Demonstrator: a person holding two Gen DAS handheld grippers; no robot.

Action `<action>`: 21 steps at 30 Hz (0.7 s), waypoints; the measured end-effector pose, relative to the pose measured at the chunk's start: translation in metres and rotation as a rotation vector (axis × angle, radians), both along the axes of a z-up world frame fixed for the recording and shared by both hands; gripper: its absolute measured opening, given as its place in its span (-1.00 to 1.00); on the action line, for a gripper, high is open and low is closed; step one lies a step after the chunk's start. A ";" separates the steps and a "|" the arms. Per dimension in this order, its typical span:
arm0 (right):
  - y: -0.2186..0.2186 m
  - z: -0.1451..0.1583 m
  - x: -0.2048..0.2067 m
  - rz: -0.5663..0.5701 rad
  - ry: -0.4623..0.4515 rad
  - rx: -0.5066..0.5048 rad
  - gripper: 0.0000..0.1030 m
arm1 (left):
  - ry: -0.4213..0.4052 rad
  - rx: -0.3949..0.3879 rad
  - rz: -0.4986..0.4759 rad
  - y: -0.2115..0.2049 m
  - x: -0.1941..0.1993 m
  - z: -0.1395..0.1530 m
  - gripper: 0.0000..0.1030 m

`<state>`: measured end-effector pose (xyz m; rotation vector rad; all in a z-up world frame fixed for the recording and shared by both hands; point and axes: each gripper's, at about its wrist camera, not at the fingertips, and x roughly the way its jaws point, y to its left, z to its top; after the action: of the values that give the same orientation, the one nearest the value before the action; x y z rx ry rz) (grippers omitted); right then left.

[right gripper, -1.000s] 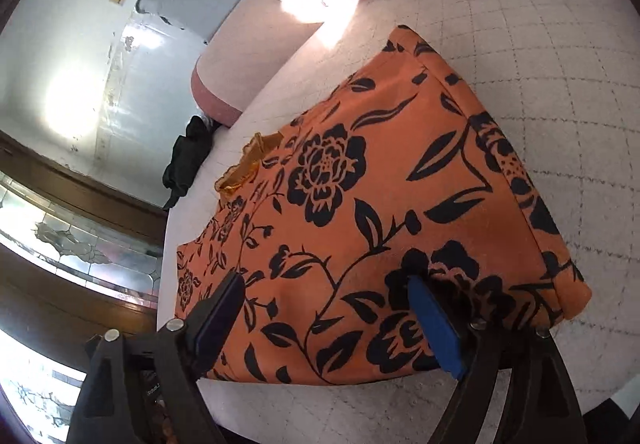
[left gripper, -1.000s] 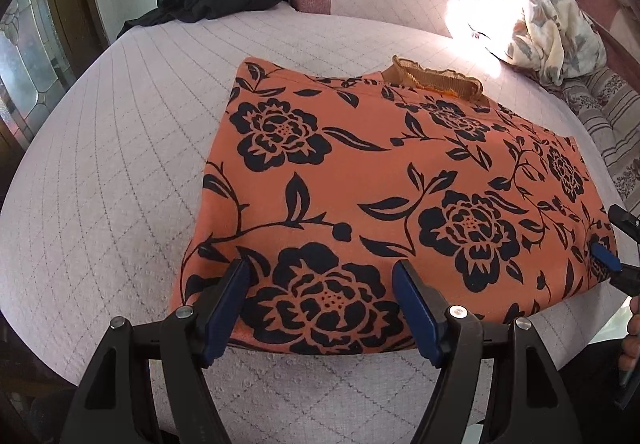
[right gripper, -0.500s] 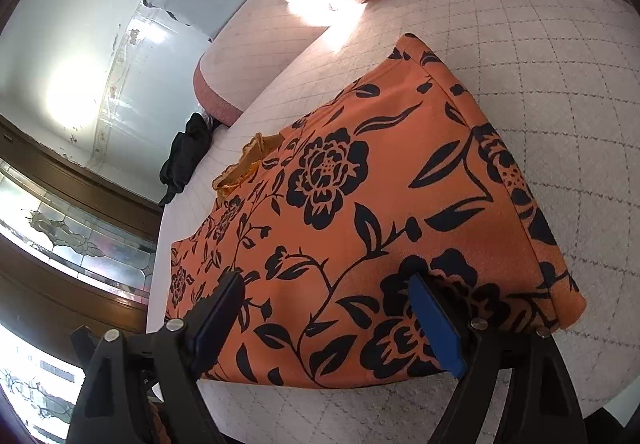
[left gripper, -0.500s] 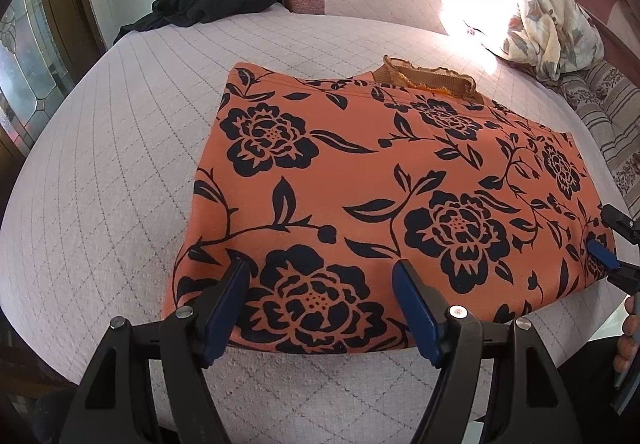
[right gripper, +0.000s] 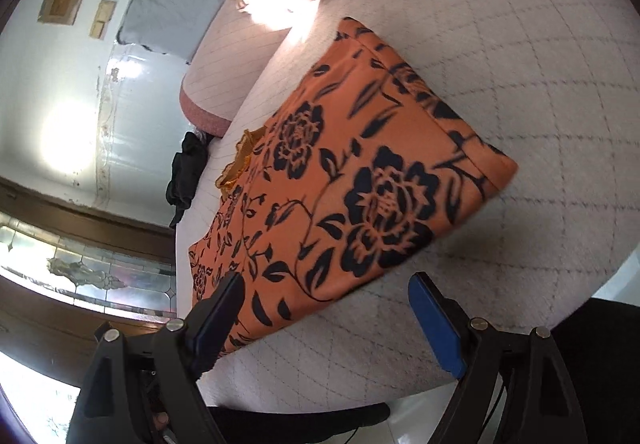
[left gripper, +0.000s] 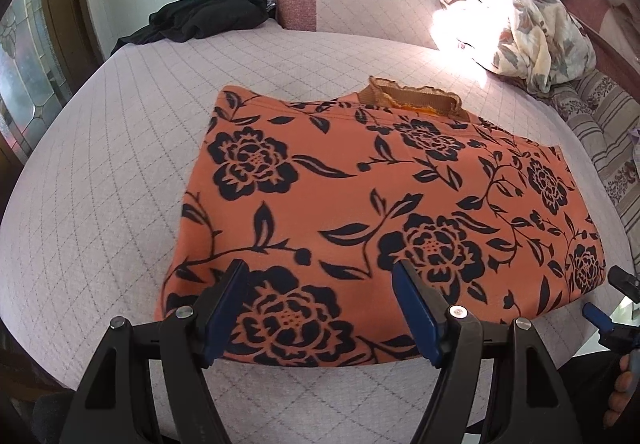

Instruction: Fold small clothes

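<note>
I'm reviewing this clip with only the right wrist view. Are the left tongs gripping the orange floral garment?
Observer: No. The left tongs are open, with their fingers spread over the near hem of the orange floral garment and nothing pinched.
Operator: Where do my right tongs sit relative to the cloth?
Observer: From the left wrist view, the right tongs are just past the garment's near right corner and appear clear of it.
Operator: Is there anything beside the crumpled floral blanket that I can't see?
Observer: Yes. Striped bedding lies along the bed's right edge, just below the crumpled floral blanket.
</note>
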<state>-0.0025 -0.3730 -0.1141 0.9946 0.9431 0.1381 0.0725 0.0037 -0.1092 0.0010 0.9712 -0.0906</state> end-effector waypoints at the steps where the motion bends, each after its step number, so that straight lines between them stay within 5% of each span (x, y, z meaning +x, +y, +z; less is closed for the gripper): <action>1: -0.006 -0.004 -0.001 -0.028 0.014 0.007 0.68 | -0.001 0.003 -0.011 -0.004 0.001 0.000 0.44; 7: -0.039 -0.018 0.005 -0.192 0.038 0.137 0.67 | -0.001 0.025 -0.052 -0.029 0.009 -0.005 0.44; 12: -0.051 -0.018 0.018 -0.270 0.043 0.144 0.63 | -0.013 0.020 -0.084 -0.045 0.012 -0.006 0.44; 14: -0.051 -0.014 0.022 -0.271 0.038 0.110 0.13 | -0.012 0.024 -0.097 -0.051 0.014 -0.008 0.44; 16: -0.051 -0.013 0.026 -0.253 0.044 0.096 -0.11 | -0.009 0.022 -0.105 -0.054 0.015 -0.010 0.44; 21: -0.049 -0.020 0.030 -0.246 0.044 0.094 0.03 | -0.018 -0.002 -0.105 -0.055 0.015 -0.009 0.44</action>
<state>0.0271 -0.4223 -0.1341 1.1964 0.8522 -0.0465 0.0875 -0.0514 -0.1185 0.0505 0.9530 -0.1882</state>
